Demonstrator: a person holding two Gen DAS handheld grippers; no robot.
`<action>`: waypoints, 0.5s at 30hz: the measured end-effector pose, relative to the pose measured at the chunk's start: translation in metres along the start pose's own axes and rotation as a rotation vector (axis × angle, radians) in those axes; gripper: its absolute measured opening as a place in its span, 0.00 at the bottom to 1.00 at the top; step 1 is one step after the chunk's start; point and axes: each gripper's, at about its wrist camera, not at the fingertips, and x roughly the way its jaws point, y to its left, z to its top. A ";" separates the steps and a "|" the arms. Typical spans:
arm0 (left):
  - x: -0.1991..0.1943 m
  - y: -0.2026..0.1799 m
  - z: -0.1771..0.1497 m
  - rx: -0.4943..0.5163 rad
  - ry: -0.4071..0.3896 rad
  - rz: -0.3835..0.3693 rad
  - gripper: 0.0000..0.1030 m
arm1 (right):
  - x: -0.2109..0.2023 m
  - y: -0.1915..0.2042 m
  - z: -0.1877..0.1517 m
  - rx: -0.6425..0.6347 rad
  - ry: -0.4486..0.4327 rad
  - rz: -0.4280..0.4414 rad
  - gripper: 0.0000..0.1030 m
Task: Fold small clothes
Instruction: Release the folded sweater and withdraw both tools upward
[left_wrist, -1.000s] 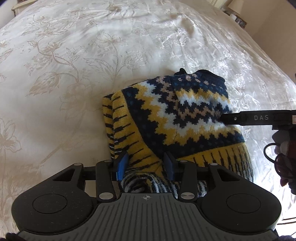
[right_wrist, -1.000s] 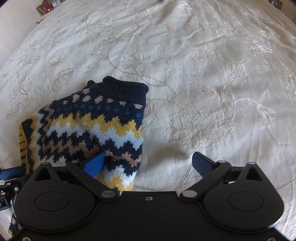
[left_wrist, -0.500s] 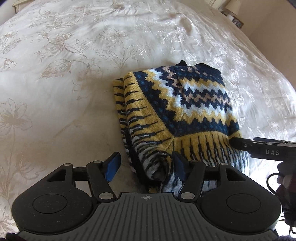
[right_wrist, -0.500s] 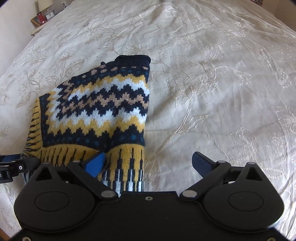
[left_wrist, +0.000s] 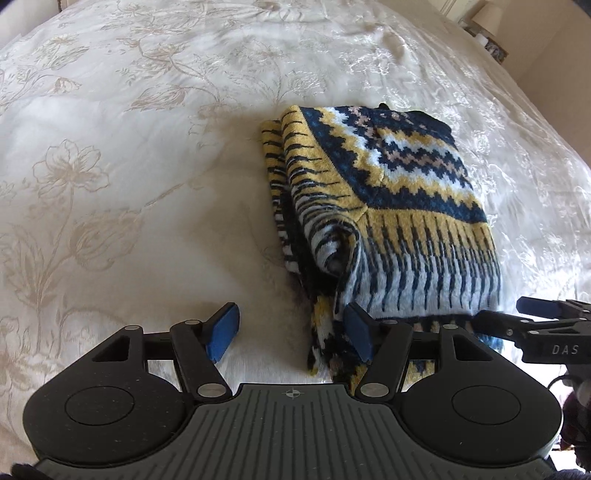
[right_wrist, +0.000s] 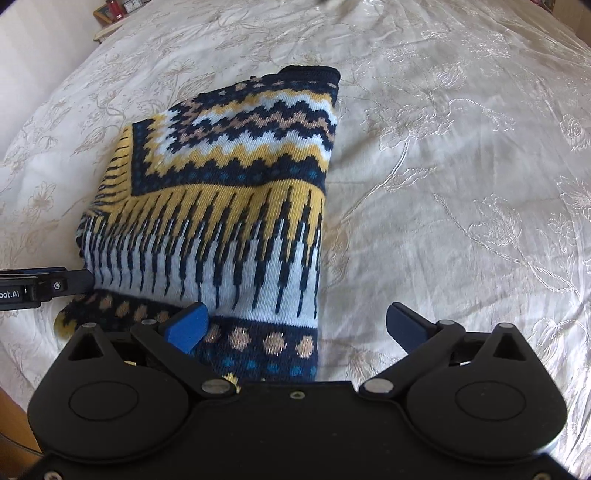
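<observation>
A small knitted sweater in navy, yellow, white and tan zigzags lies folded on the bed; it also shows in the right wrist view. My left gripper is open and empty at the sweater's near left corner, its right pad beside the loose hem. My right gripper is open and empty over the sweater's near edge, its left pad above the dotted band. The right gripper also shows at the right edge of the left wrist view. The left gripper shows at the left edge of the right wrist view.
A cream bedspread with embroidered flowers covers the bed on all sides, also in the right wrist view. A nightstand with a lamp stands at the far right. Another nightstand with small items is far left in the right wrist view.
My left gripper let go of the sweater's hem and opened wide. Both grippers drew back toward the near edge, so more of the folded sweater shows ahead of them.
</observation>
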 end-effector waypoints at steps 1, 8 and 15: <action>-0.004 -0.002 -0.003 -0.012 -0.006 0.008 0.59 | -0.003 -0.001 -0.001 -0.004 -0.002 0.008 0.99; -0.039 -0.025 -0.014 -0.039 -0.059 0.057 0.67 | -0.046 -0.014 -0.006 0.002 -0.087 0.059 0.99; -0.067 -0.061 -0.016 0.007 -0.098 0.104 0.91 | -0.078 -0.025 -0.008 0.002 -0.150 0.090 0.99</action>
